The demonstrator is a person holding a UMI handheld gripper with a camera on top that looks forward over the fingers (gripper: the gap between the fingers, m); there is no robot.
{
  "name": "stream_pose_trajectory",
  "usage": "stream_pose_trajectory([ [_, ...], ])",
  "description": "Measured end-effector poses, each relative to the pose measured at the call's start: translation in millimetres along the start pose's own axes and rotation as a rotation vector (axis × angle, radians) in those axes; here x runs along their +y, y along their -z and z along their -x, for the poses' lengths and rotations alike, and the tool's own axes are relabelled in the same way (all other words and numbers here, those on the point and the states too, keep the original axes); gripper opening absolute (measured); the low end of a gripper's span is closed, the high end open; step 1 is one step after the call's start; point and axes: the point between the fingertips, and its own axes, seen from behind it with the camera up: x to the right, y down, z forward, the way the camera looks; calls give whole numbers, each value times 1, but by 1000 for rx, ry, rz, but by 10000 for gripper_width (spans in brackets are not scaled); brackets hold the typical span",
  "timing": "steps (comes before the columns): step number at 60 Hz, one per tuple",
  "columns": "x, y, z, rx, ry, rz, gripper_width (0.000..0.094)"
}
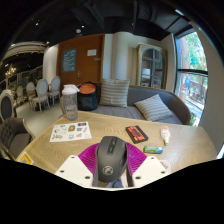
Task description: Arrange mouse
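Clearly, in the gripper view, one dark mouse [111,158] sits between the two fingers of the gripper [111,176], its long axis running straight along them, nose pointing away toward the table's far side. It lies over a round magenta mat [92,155] on the wooden table [60,148]. Both fingers [75,169] flank the mouse closely, one at each side, but whether they press on it or leave a slim gap cannot be told. Measured from the mouse: a sticker sheet [70,130] lies beyond it to the left, a red and black packet [136,133] just beyond to the right, a small green item [152,149] nearer on the right. Counted: one mouse, one mat, one sheet, one packet. Any move would likely slide the mouse along its own axis
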Motion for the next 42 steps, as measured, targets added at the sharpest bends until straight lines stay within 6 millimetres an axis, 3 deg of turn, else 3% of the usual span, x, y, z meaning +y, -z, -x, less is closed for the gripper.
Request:
stream_pose_trajectory([
  [3,2,12,-28,56,-4,15,396],
  [8,50,28,-70,118,12,98,395],
  [16,125,24,-98,131,-36,234,397],
  [18,134,21,-100,126,-60,252,422],
  [26,137,24,-99,71,-114,228,567],
  [33,128,59,-99,40,-76,155,876],
  [42,129,125,-94,-18,-94,70,860],
])
